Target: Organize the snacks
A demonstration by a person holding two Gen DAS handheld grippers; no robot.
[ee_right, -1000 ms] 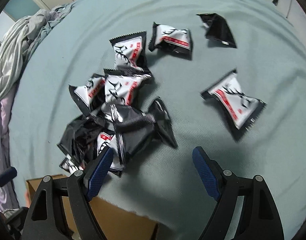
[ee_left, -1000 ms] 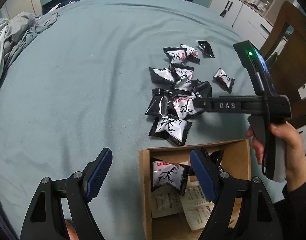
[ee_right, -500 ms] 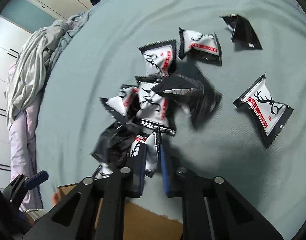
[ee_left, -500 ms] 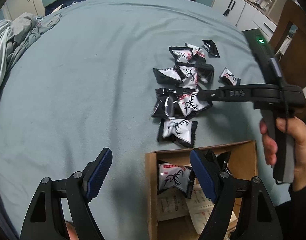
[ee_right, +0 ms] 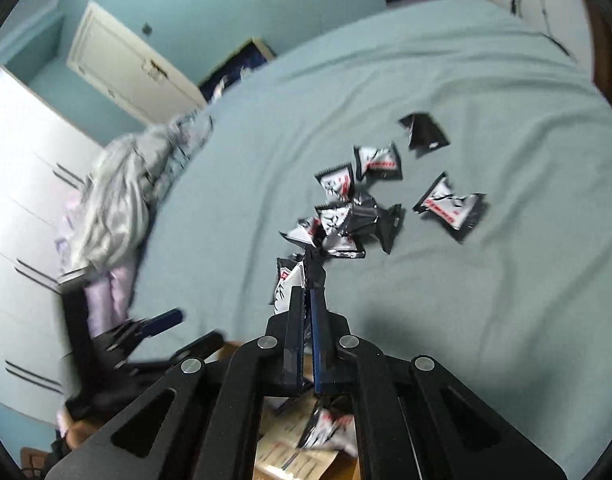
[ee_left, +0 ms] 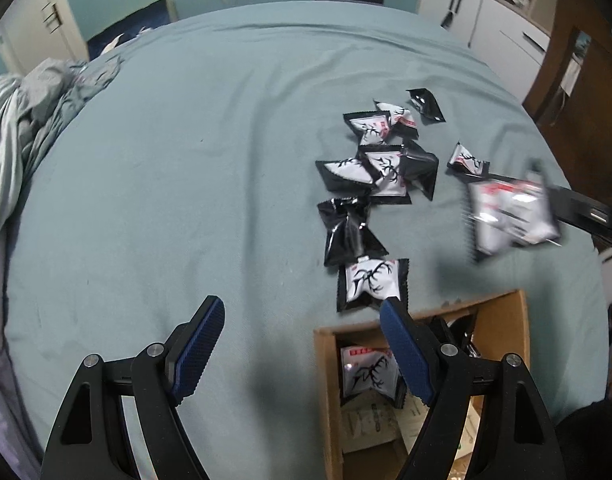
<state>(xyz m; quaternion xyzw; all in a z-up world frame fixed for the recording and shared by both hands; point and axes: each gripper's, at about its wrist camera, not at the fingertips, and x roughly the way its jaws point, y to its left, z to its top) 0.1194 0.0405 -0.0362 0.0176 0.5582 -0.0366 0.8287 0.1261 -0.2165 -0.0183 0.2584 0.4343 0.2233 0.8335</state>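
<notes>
My left hand-held gripper (ee_left: 302, 344) hangs spread wide and empty over the bed (ee_left: 186, 160), by the cardboard box (ee_left: 326, 392) that holds a few snacks. To its right the loose snack packets (ee_left: 378, 172) lie scattered on the sheet. My right hand-held gripper (ee_right: 307, 300), pressed together, pinches one snack packet (ee_left: 510, 212) in the air above the box.

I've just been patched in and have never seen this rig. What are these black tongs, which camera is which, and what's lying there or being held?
There is no robot. A person holds a black two-finger gripper with blue pads in each hand, and a wide-angle camera on each looks along its fingers. The left gripper is open and empty, near an open brown cardboard box with packets inside. The right gripper has just closed its jaws on one black-and-white foil snack packet, lifted clear. Several similar loose packets lie on the teal cloth.
</notes>
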